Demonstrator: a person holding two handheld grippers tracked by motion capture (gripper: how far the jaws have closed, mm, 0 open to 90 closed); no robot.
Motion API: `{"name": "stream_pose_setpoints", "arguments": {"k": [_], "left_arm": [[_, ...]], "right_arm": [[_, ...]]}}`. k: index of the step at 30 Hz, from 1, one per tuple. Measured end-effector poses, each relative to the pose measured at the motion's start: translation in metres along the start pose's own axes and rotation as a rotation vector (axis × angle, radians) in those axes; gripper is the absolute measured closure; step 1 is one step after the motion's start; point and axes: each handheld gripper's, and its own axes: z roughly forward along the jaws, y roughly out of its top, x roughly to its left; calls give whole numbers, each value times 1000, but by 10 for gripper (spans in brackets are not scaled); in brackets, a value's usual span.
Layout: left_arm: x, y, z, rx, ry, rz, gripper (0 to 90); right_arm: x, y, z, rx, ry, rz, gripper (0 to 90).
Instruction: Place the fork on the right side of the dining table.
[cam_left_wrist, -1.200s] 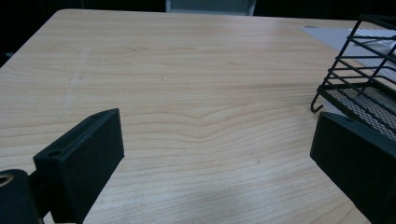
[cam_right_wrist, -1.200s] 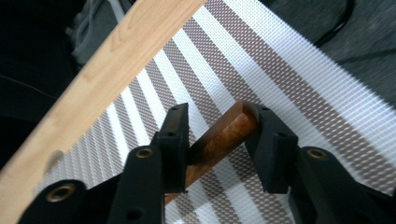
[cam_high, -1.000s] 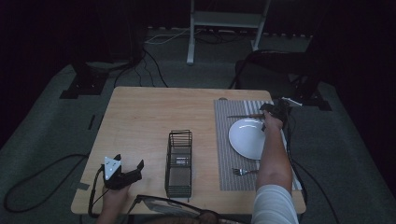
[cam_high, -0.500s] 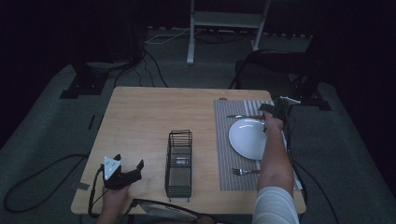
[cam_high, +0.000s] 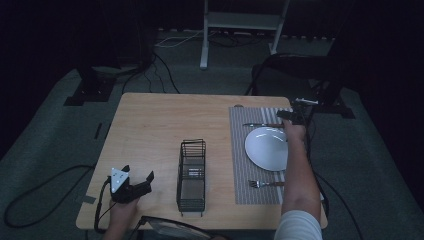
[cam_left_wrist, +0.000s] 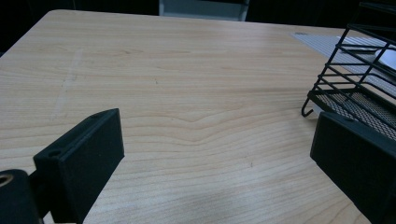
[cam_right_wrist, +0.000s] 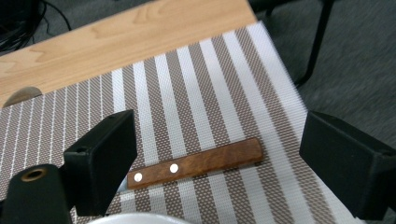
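A knife with a brown wooden handle (cam_right_wrist: 196, 163) lies flat on the striped placemat (cam_right_wrist: 196, 93), just behind the white plate (cam_high: 267, 148). My right gripper (cam_right_wrist: 224, 155) hovers over the handle. Its jaws have just been opening and now stand wide on either side, touching nothing. In the high view the knife (cam_high: 261, 125) points left from the right gripper (cam_high: 290, 116). A fork (cam_high: 265, 184) lies on the mat in front of the plate. My left gripper (cam_high: 148, 183) rests open and empty near the table's front left; its jaws (cam_left_wrist: 215, 154) frame bare wood.
A black wire basket (cam_high: 191, 175) stands in the middle front of the table, just right of the left gripper and seen close in its view (cam_left_wrist: 359, 79). The placemat reaches the table's right edge. Cables and stand legs lie on the floor behind.
The right gripper's jaws have opened and it has lifted a little, leaving the knife on the mat behind the plate. The left gripper has stayed put.
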Motion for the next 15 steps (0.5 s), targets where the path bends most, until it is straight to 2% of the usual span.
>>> {"name": "stream_pose_setpoints", "arguments": {"k": [7,10,12,15], "left_arm": [[0,0,0,0,-4,-3,27],[0,0,0,1,-4,-4,27],[0,0,0,1,-5,-4,27],[0,0,0,3,-6,-4,27]], "right_arm": [[10,-8,-32,-87,46,-78,106],[12,-15,-48,-133,74,-94,106],[14,-21,-60,-164,71,-107,106],[13,-30,-77,-199,93,-115,107]]}}
